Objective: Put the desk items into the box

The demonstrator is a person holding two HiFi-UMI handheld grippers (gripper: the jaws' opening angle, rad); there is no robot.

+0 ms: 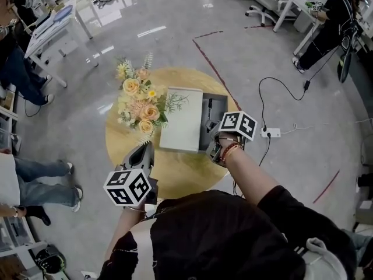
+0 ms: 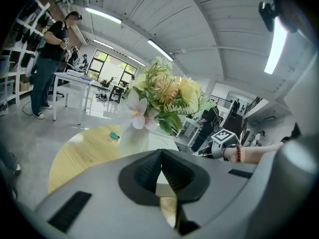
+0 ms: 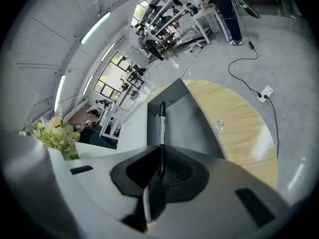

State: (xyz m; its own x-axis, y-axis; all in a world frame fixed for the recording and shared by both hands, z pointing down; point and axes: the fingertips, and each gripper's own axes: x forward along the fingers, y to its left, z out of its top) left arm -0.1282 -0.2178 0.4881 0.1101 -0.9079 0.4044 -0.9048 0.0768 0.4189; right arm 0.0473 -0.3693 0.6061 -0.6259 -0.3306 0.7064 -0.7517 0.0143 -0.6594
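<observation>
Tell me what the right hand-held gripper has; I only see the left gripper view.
Observer: The right hand-held gripper is shut on a pen, as the right gripper view shows.
Operator: Where does the pen point?
Observer: Over the grey inside of the open box.
Operator: Where is the box from the flowers?
Observer: In the head view it sits right of the flowers, with its white lid lying open between them.
</observation>
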